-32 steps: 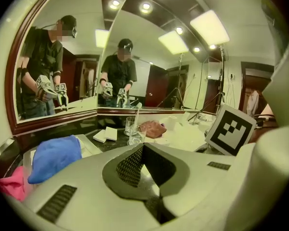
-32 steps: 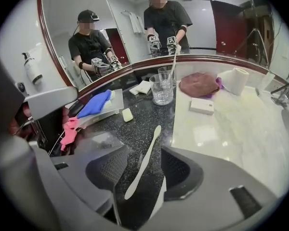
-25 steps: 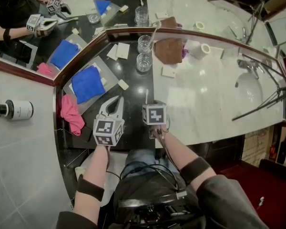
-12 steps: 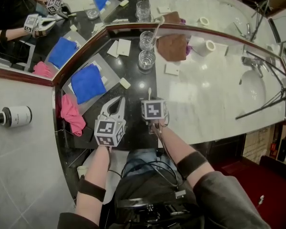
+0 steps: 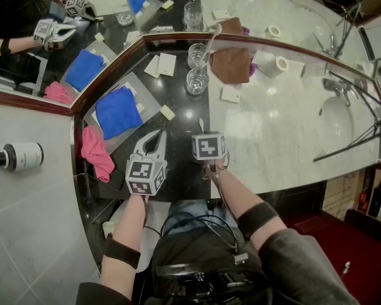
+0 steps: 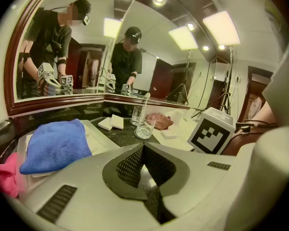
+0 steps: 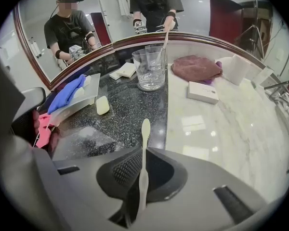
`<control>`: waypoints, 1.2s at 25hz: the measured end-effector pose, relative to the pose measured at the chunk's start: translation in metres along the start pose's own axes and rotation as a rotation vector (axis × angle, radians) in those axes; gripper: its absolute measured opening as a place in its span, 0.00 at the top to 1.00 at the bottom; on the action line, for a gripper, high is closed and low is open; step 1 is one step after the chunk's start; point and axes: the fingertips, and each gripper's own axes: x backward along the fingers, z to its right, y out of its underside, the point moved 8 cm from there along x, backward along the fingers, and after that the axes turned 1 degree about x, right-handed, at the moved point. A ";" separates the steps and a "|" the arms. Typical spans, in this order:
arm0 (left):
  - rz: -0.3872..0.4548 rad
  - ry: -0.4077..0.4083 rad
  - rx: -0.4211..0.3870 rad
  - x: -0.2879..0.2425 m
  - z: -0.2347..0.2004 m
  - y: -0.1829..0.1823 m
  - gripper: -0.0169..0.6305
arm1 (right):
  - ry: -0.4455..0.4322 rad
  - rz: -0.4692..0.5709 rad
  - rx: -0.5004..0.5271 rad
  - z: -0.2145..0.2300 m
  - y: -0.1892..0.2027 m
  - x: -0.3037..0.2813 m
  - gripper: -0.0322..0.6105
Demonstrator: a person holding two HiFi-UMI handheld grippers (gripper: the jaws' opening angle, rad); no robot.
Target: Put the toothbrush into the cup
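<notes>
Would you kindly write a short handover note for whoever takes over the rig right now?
Left gripper: jaws shut, empty.
Right gripper: jaws closing on the slim white toothbrush, which stands between them, its end pointing ahead.
Nearer clear glass cup: upright and empty on the black speckled counter, ahead of the right gripper.
Done: the grasp on the toothbrush is nearly complete.
Left: lift the toothbrush, carry it to the cup, release it inside.

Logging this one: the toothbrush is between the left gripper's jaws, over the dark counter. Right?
Wrong gripper. The toothbrush is between the jaws of the right gripper, which are closing on it, over the dark counter; the right gripper view shows it. The left gripper is shut and empty.
</notes>
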 end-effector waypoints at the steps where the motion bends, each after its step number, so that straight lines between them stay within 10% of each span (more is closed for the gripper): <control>1: 0.000 -0.001 -0.001 0.000 -0.001 -0.001 0.97 | -0.001 0.001 0.002 0.001 -0.001 0.001 0.89; 30: 0.080 -0.169 0.000 0.038 0.077 -0.037 0.97 | -0.369 0.349 0.366 0.084 -0.046 0.120 0.89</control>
